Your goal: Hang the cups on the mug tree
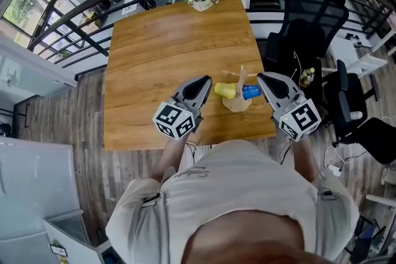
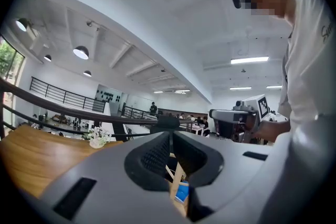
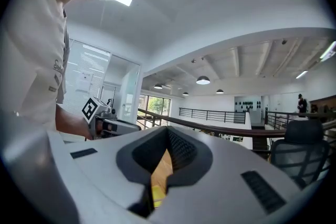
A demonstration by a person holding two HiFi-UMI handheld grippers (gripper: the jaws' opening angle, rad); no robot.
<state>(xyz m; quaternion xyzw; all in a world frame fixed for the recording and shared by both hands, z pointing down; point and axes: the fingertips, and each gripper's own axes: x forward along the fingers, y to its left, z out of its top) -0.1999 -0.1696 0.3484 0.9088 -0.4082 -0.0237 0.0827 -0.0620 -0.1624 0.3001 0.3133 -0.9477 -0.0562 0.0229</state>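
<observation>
- Yellow plastic cup and blue plastic cup are seemingly hanging on the small wooden mug tree, near the front edge of the brown wooden surface.
- Left tongs are hovering closed and empty, just beside the yellow cup.
- Right tongs, likewise closed on nothing, are flanking the blue cup.
- Drawing both tongs straight outward is looking wisest, since a nudge could be tipping the light tree.

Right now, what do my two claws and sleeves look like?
The left claw and right claw are grey wedges tapering to dark ribbed pads, each carrying a white cube with black square markers. The shirt is white, short-sleeved.
</observation>
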